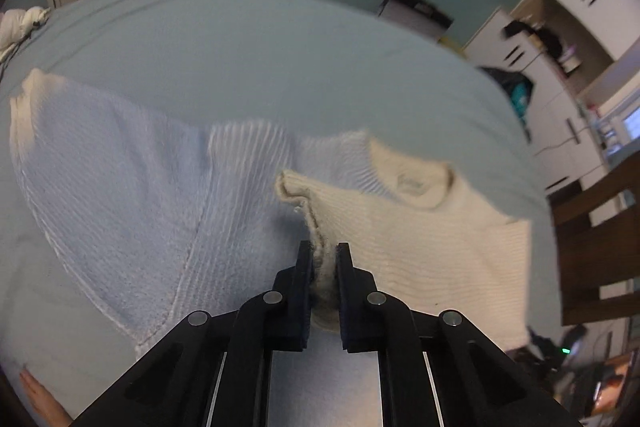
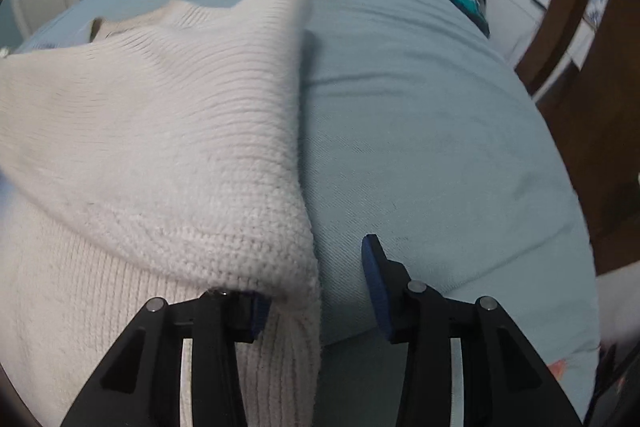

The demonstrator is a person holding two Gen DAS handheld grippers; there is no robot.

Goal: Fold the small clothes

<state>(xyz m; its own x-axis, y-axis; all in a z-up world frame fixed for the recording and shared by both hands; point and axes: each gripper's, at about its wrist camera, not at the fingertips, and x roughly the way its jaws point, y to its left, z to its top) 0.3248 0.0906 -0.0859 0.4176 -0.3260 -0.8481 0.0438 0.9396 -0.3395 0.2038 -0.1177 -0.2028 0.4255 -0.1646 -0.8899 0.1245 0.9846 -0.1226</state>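
one knit sweater (image 1: 420, 227), perhaps one bed (image 1: 240, 59)

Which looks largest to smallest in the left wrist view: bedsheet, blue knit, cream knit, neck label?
1. bedsheet
2. blue knit
3. cream knit, though nearness and fisheye make second versus third unsure
4. neck label

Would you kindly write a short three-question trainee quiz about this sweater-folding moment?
1. True or false: the left hand-held gripper is shut on a fold of the cream sweater.
2. Which surface lies under the clothes? A wooden table; B pale blue bed sheet; C carpet.
3. Fill in: beside the cream sweater lies a light ____ knit garment.

Key: 1 true; 2 B; 3 blue.
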